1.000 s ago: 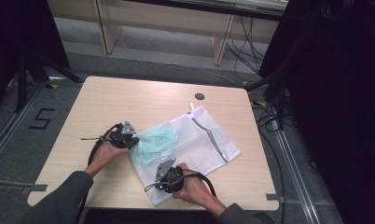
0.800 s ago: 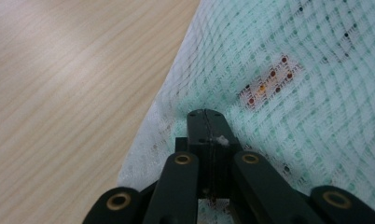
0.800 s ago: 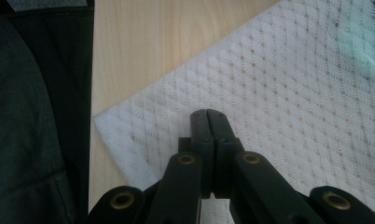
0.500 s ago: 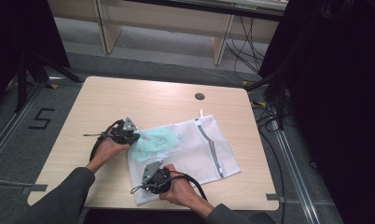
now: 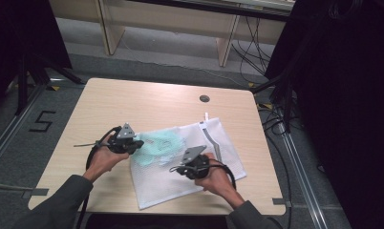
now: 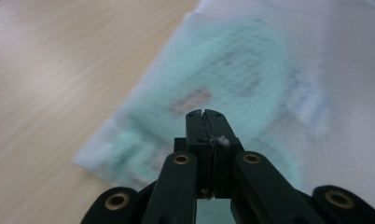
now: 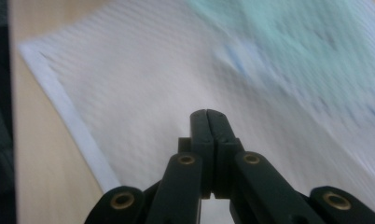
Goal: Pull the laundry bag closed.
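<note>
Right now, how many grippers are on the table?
2. The left gripper is at the mesh bag's left edge, by the green cloth inside. The right gripper is over the bag's middle. Both have their jaws shut.

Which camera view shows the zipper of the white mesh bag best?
The high view: the grey zipper runs along the white mesh bag near its far edge. Both gripper views show blurred mesh and the mint-green item inside, without a recognizable zipper.
</note>
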